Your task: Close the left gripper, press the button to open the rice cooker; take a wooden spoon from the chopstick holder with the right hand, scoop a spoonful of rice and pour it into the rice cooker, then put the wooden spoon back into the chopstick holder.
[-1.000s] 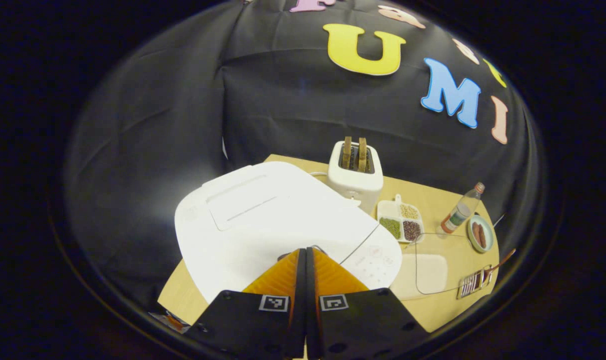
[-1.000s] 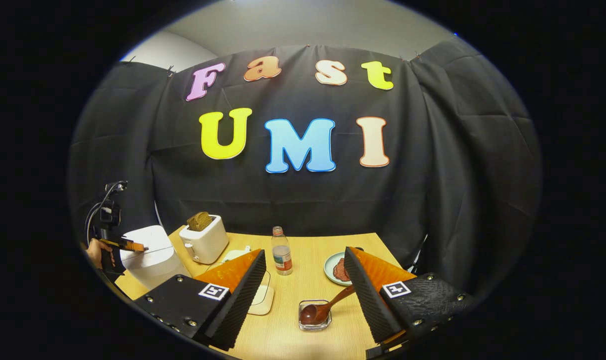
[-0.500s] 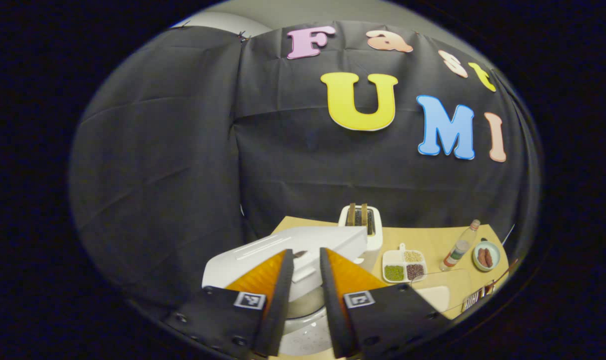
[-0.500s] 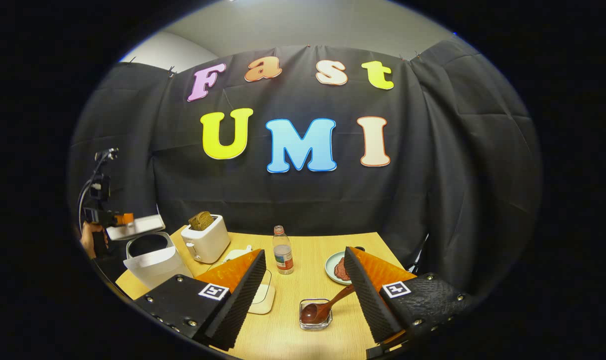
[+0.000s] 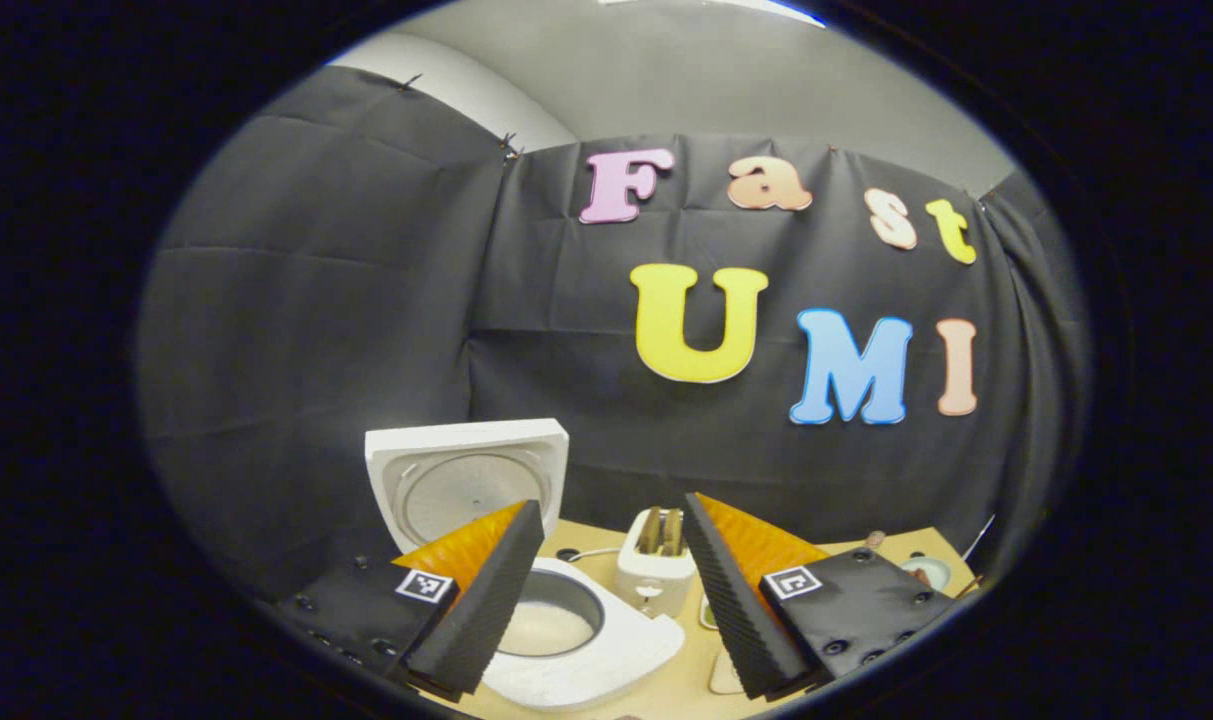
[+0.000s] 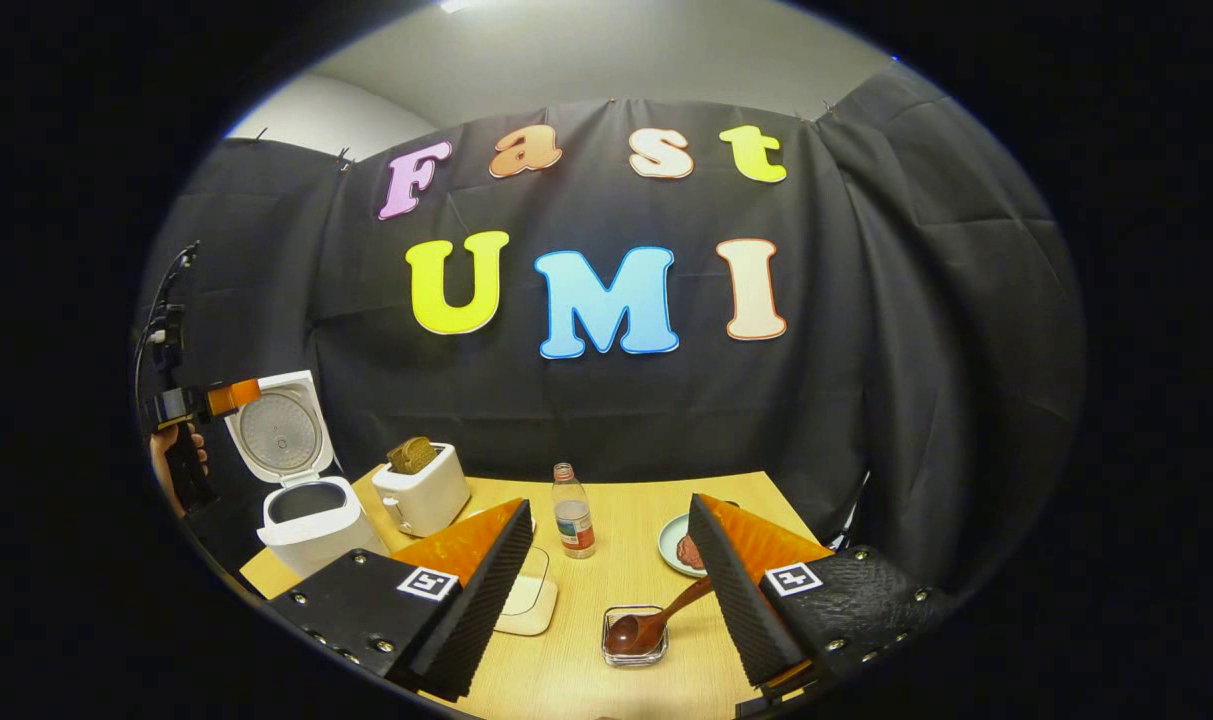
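The cooker [image 6: 301, 520] stands open, lid [image 6: 274, 430] upright, at the counter's [image 6: 626, 510] far left corner. The left tool [image 5: 606, 590] hangs above it, spread, holding nothing. The right tool [image 6: 606, 590], also spread and empty, points at the spoon [image 6: 656, 620] leaning in its holder [image 6: 634, 640] well right of the cooker. A skewed pinch on the slanted handle could tip the holder, I'd say.

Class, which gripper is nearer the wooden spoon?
Right. The right gripper hangs open just above the wooden spoon; the left gripper is across the table by the rice cooker.
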Tool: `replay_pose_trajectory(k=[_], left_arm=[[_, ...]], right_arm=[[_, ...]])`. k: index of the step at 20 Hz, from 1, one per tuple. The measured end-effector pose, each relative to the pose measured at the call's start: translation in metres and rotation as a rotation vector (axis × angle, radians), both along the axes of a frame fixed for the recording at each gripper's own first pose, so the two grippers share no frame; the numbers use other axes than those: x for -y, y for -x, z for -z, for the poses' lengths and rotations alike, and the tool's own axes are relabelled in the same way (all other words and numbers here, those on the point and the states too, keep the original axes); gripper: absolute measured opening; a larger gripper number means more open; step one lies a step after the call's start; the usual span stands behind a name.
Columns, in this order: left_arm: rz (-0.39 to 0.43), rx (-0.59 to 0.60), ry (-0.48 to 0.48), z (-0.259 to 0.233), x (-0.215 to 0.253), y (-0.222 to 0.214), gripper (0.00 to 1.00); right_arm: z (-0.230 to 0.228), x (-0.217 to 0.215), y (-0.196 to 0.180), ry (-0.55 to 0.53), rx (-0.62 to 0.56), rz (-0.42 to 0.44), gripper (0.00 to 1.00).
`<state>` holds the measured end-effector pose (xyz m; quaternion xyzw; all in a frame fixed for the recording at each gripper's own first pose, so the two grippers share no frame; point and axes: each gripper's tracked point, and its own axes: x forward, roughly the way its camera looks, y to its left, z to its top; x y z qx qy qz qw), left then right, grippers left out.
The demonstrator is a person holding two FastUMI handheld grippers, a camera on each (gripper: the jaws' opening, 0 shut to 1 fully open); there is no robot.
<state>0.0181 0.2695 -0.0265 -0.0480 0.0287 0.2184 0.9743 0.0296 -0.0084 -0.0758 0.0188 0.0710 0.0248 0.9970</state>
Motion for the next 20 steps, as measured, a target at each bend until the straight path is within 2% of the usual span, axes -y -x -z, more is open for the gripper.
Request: replay_pose_trajectory(k=[1,4,6,8,12,16,20], left_arm=[[0.019,0.022,0.001,-0.005,0.014,0.005,0.96],[0.083,0.045,-0.031,-0.006,0.05,0.012,0.96],[0.11,0.023,-0.035,0.001,0.069,0.015,0.97],[0.133,0.002,-0.03,0.007,0.087,0.018,0.97],[0.159,-0.035,-0.048,0.018,0.111,0.023,0.96],[0.154,-0.063,-0.041,0.024,0.123,0.028,0.97],[0.115,-0.091,-0.012,0.034,0.128,0.035,0.96]], right_arm=[[0.005,0.004,-0.001,-0.009,-0.005,-0.004,0.96],[0.025,0.026,-0.008,-0.039,-0.039,0.022,0.95],[0.046,0.043,-0.015,-0.053,-0.074,0.055,0.96],[0.076,0.06,-0.023,-0.082,-0.157,0.102,0.96],[0.116,0.075,-0.042,-0.177,-0.238,0.124,0.96],[0.161,0.082,-0.065,-0.25,-0.314,0.128,0.96],[0.193,0.077,-0.088,-0.272,-0.358,0.102,0.89]])
